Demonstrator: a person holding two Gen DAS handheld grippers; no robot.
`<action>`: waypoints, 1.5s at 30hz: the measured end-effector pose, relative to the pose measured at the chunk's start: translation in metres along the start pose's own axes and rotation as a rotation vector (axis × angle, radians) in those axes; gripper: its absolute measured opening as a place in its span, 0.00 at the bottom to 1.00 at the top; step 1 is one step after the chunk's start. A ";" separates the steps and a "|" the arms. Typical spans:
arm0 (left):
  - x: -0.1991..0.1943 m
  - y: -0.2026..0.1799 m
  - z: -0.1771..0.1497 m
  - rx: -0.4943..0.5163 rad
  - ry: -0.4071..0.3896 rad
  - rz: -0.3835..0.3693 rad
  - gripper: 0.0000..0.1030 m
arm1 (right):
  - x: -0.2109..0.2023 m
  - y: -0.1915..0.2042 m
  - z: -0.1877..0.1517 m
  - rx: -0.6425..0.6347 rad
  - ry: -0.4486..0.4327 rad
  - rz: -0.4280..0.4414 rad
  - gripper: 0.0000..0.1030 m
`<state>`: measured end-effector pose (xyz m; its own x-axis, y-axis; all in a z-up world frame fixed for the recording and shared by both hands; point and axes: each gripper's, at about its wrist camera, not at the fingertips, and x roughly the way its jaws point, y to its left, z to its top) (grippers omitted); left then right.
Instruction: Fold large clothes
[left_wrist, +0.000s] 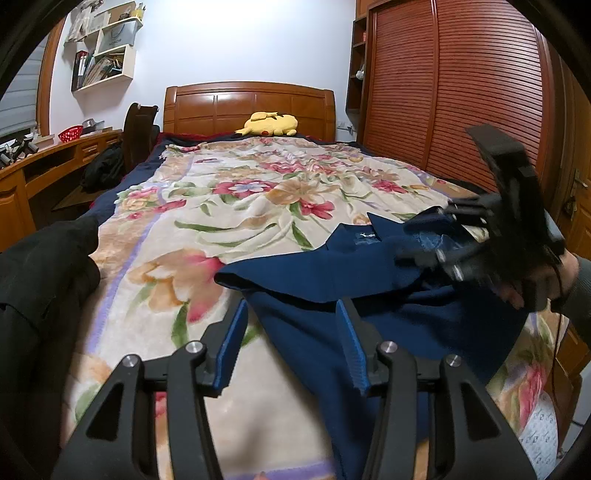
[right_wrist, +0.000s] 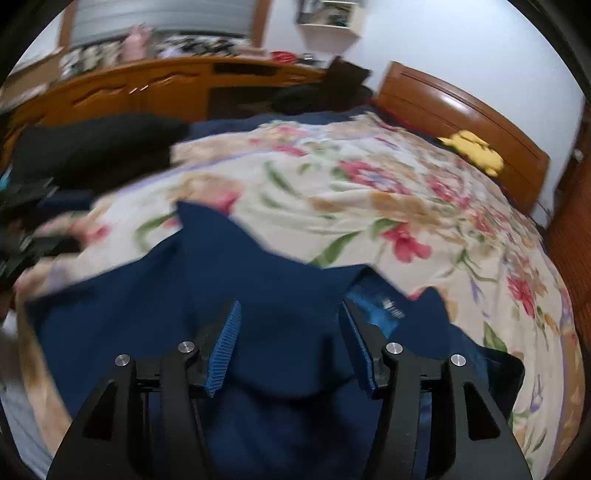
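A navy blue garment lies on the floral blanket at the bed's near right, collar and label facing up, one sleeve folded across the body. My left gripper is open just above the garment's left edge, holding nothing. The right gripper, blurred, shows in the left wrist view near the collar. In the right wrist view the right gripper is open over the navy cloth, with the label by its right finger.
Black clothing lies piled at the bed's left edge. A yellow plush toy rests by the wooden headboard. A wooden wardrobe stands right of the bed, a desk left.
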<state>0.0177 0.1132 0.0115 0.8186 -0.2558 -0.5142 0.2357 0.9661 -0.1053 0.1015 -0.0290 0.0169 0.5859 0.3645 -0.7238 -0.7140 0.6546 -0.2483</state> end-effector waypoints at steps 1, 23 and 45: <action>0.000 0.000 0.000 0.002 0.002 0.001 0.47 | 0.001 0.012 -0.004 -0.043 0.019 0.006 0.57; 0.003 0.000 -0.002 -0.001 -0.001 -0.009 0.50 | 0.085 -0.097 0.060 0.134 0.079 -0.404 0.23; 0.004 -0.036 0.002 0.034 0.001 -0.077 0.51 | 0.074 -0.070 -0.032 0.230 0.284 -0.006 0.33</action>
<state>0.0138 0.0776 0.0147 0.7965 -0.3295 -0.5070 0.3159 0.9417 -0.1158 0.1826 -0.0693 -0.0398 0.4373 0.1830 -0.8805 -0.5868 0.8000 -0.1251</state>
